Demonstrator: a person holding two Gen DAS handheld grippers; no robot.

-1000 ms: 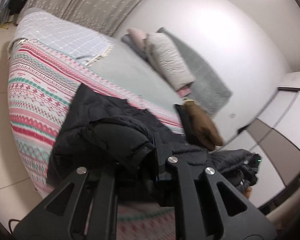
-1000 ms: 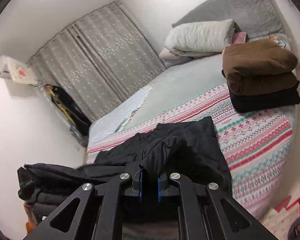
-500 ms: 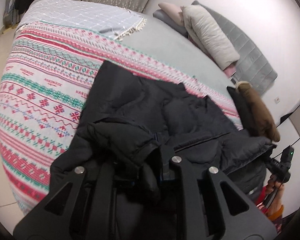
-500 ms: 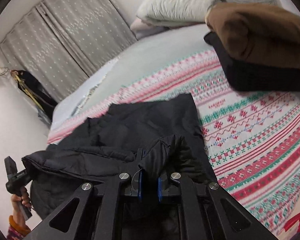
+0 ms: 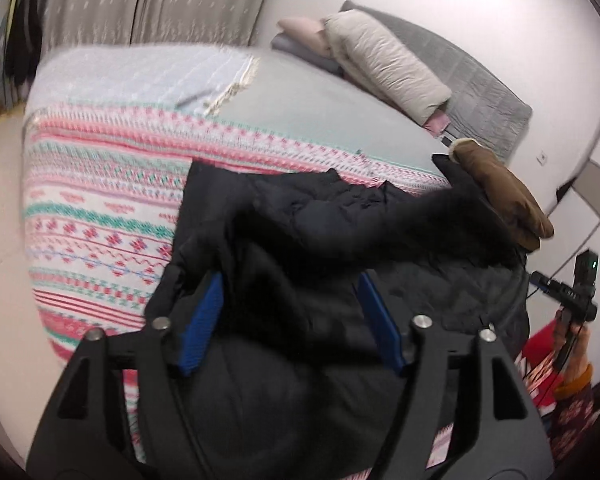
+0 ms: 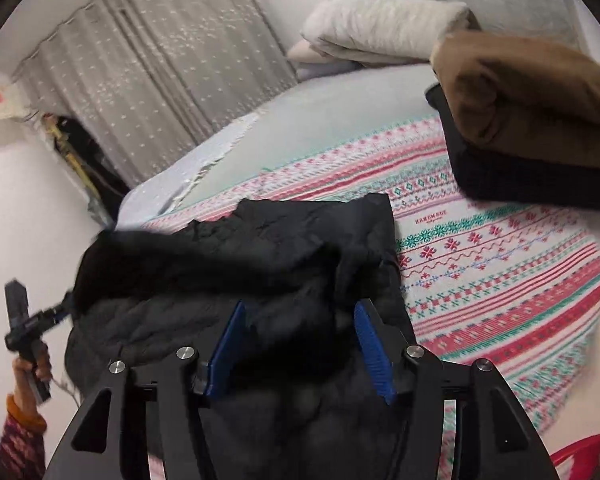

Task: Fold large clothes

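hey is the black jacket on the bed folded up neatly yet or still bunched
Still bunched. The black jacket lies rumpled on the patterned blanket, part flopped over itself; both grippers stand open over it.

Left wrist view: low and close over the rumpled black padded jacket [image 5: 340, 240], facing up the bed toward the headboard wall. Right wrist view: equally close, facing the grey dotted curtain [image 6: 172, 80]. Shared: jacket, pink-and-teal patterned knit blanket [image 5: 100, 200], folded brown garment [image 6: 520, 92].
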